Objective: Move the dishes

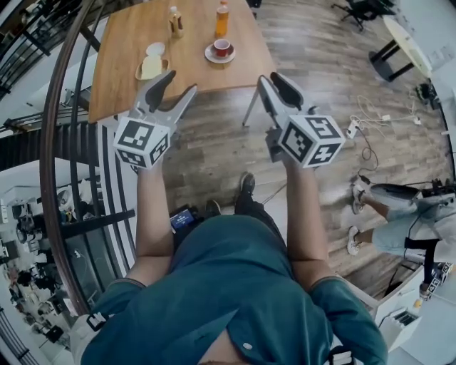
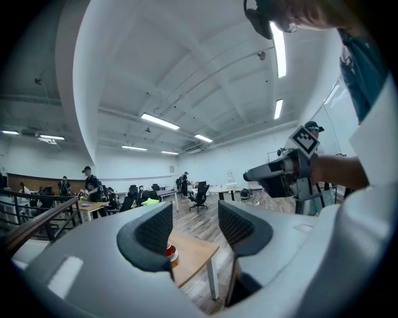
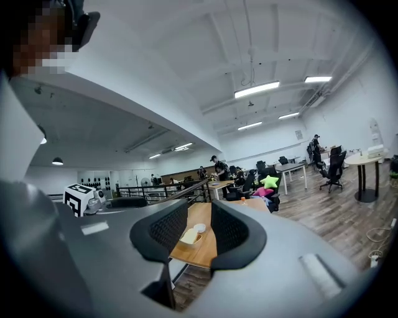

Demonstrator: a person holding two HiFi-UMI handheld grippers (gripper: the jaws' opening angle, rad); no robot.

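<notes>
Currently both claws are held up in the air, short of the wooden tabletop (image 1: 121, 50), and nothing is touched by either. The left claw (image 1: 179, 84) is seen with its jaws moderately apart and nothing between them. Through the gap, in the left gripper view, only a corner of the tabletop and the red cup (image 1: 222, 47) are seen well beyond. The right claw (image 1: 273, 78) is likewise held with its jaws apart and nothing gripped, and the gap appears somewhat narrower. In the right gripper view the yellow dish (image 1: 151, 68) and the small white dish (image 1: 155, 48) are framed between the jaws, well beyond them.

All the dishes are left on the tabletop. The yellow dish is placed near the edge closest to the person, with something pale on it that cannot be identified. The small white dish is set just behind it. The red cup is carried on a white saucer (image 1: 211, 57), well apart to the right. Farther back, an orange bottle (image 1: 222, 20) and a smaller bottle (image 1: 175, 23) are stood upright. A dark railing (image 1: 53, 142) is curved along the left.
</notes>
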